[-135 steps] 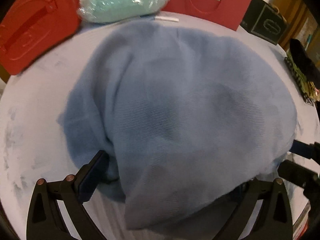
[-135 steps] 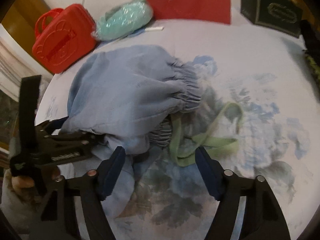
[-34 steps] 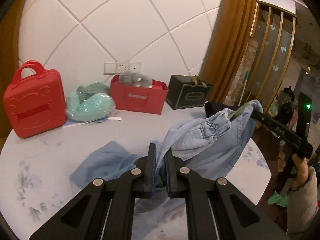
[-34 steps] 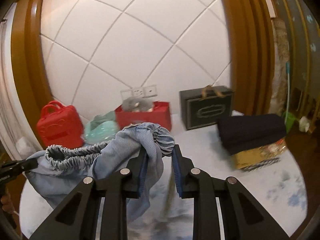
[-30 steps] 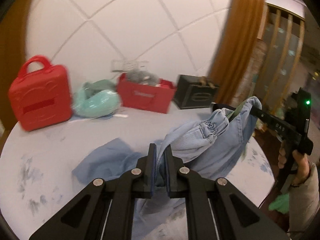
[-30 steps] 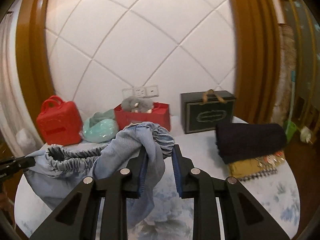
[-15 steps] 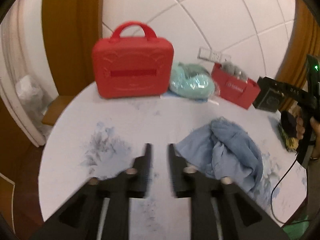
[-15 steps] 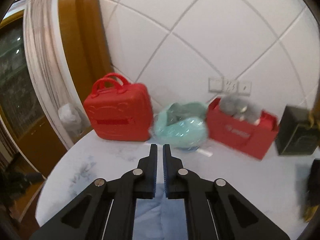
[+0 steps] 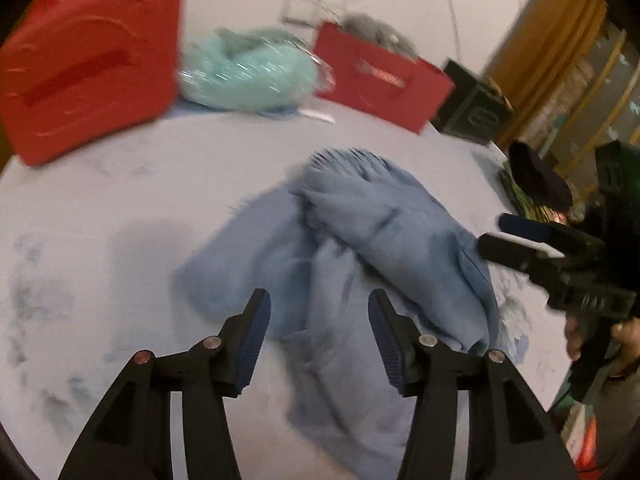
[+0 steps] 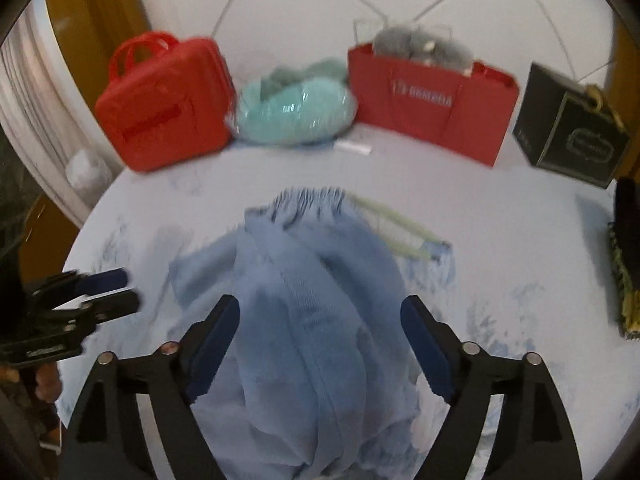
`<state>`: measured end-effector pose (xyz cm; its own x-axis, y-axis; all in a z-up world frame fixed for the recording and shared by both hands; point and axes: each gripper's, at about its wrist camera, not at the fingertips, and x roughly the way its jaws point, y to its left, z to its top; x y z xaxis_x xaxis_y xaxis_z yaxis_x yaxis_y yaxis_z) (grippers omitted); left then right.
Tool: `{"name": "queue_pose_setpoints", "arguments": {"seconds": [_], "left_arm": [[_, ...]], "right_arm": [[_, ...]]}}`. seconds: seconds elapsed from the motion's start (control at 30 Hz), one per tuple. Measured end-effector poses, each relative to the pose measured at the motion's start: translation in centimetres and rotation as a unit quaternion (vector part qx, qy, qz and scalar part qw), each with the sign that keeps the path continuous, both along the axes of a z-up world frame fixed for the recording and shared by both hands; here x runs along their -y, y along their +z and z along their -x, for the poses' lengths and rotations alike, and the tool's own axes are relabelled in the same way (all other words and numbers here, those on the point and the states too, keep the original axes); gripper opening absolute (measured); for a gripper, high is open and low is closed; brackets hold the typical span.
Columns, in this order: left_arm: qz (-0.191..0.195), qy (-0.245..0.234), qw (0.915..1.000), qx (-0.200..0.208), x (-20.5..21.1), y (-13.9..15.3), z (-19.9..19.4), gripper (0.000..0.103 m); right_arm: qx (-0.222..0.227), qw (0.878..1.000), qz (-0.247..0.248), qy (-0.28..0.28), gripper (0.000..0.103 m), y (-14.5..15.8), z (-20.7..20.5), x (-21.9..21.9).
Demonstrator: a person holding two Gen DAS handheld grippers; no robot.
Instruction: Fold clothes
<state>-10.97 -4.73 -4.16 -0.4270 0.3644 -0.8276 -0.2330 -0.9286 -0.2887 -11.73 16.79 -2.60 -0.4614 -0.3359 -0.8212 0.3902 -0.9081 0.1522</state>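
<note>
A second ago I held the blue garment (image 10: 316, 320) up in the air, pinched at its gathered waistband between both claws; it has since dropped and lies crumpled on the round desk (image 10: 500, 240), and both of my claws have come down over it. My left claw (image 9: 316, 320) has just been opening and its jaws stand moderately apart, pads clear of the cloth, with the near folds of the garment showing in the gap beneath them. My right claw (image 10: 320, 332) has also just been opening and stands wide, its blue pads to either side of the heaped fabric without pressing on it. The garment sits near the middle of the desk, its elastic waistband (image 10: 308, 196) bunched at the far end, and a pale green cord (image 10: 396, 236) trails out to its right. In the left wrist view my right claw enters from the right edge, just beside the garment. Along the far edge of the desk stand a red case (image 10: 164, 108), a mint bundle in clear wrap (image 10: 296, 112), a red paper bag (image 10: 432, 100) with something grey and fluffy on top, and a black box (image 10: 572, 136). At the right edge lies a dark folded item (image 9: 536, 176) on a stack. Both views are blurred
</note>
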Motion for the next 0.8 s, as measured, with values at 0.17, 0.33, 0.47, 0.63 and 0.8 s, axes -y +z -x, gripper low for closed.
{"name": "queue_pose_setpoints", "arguments": {"seconds": [0.17, 0.33, 0.47, 0.63, 0.8], "left_arm": [[0.044, -0.052, 0.9975, 0.016, -3.7, -2.4, 1.7, 0.061], [0.056, -0.055, 0.9956, 0.051, -5.4, -5.1, 3.1, 0.013], [0.056, -0.04, 0.9966, 0.046, -4.8, -4.5, 2.2, 0.004], [0.039, -0.035, 0.9979, 0.039, -1.9, -1.8, -2.7, 0.004], [0.063, -0.058, 0.9947, 0.056, -0.3, -1.8, -7.4, 0.008]], "right_arm": [[0.024, 0.999, -0.024, 0.019, 0.089, -2.8, 1.0, 1.1], [0.07, 0.996, -0.048, 0.01, 0.017, -5.9, 1.6, 0.2], [0.066, 0.995, -0.011, -0.07, 0.011, -4.9, 0.6, -5.5], [0.1, 0.987, 0.006, -0.126, 0.009, -5.1, -3.0, -11.6], [0.145, 0.977, 0.02, -0.154, 0.041, -6.6, -6.9, -15.1]]}}
